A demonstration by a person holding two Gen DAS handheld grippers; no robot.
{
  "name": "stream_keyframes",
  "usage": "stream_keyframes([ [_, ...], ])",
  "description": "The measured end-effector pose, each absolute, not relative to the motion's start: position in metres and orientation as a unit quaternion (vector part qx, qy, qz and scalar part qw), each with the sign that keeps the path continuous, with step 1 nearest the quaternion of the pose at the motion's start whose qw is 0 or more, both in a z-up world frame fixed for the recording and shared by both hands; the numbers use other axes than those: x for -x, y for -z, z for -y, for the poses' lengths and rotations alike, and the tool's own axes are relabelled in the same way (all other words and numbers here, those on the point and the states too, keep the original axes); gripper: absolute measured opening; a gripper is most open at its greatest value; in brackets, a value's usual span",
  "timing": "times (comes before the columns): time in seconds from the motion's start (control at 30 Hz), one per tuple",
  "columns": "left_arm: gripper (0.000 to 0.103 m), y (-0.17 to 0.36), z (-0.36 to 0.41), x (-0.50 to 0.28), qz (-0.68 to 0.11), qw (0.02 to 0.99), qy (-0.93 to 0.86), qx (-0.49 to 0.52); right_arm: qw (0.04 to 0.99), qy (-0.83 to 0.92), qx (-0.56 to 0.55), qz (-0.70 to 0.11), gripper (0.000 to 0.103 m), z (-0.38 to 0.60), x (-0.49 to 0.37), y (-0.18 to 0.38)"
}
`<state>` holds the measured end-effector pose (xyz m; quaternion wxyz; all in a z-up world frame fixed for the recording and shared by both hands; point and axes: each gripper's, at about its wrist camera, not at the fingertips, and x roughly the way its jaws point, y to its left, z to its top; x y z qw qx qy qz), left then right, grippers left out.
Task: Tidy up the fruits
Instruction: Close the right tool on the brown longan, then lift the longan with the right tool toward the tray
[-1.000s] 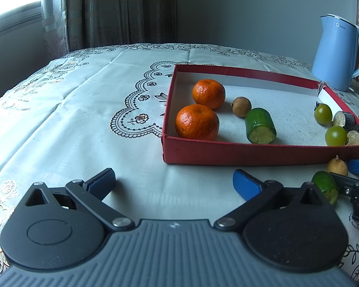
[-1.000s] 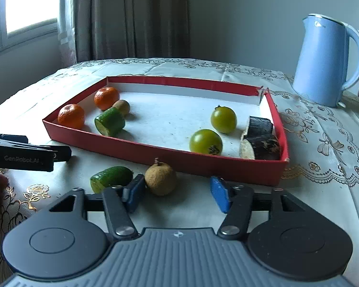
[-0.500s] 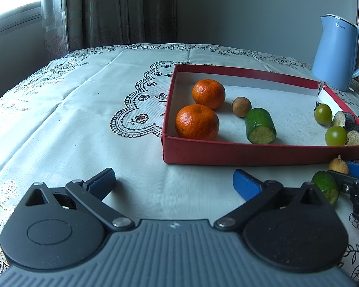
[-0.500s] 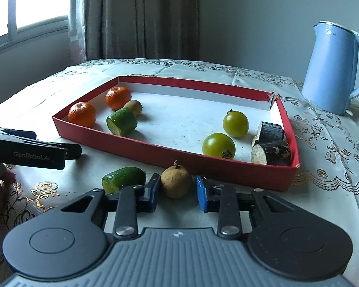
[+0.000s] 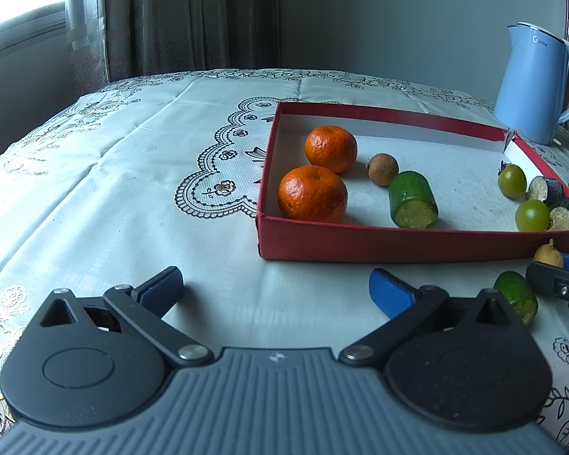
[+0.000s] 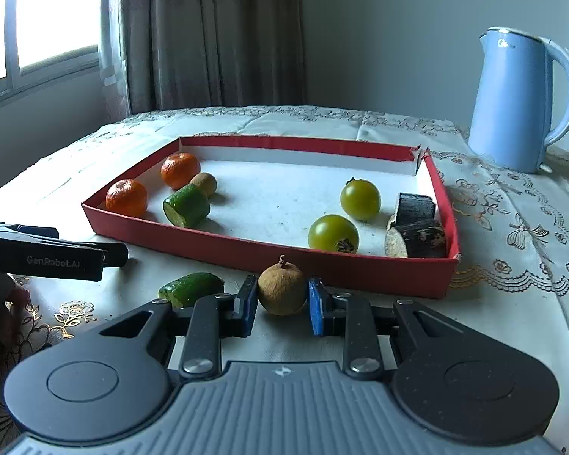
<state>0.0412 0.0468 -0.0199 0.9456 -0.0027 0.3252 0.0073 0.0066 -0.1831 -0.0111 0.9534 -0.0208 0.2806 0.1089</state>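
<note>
the right claw [image 6: 280, 305], which was standing wide a second ago, is now pinching the brown longan [image 6: 282, 289] on the tabletop [image 6: 474, 314], just in front of the red tray [image 6: 269, 252]. the cucumber piece [image 6: 190, 287] is lying left of the longan as before. the left claw [image 5: 275, 284] is staying spread wide, gripping nothing.
</note>
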Motion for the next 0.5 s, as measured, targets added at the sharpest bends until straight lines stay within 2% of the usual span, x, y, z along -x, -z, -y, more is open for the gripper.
stream_keyframes([
  [0.23,0.103,0.02,-0.047,-0.041,-0.325,0.946,-0.007,0.003,0.964,-0.104,0.014,-0.243,0.027,0.184,0.003,-0.003],
  [0.5,0.103,0.02,-0.047,-0.041,-0.325,0.946,-0.007,0.002,0.967,-0.093,0.03,-0.235,0.027,0.179,-0.018,-0.013],
])
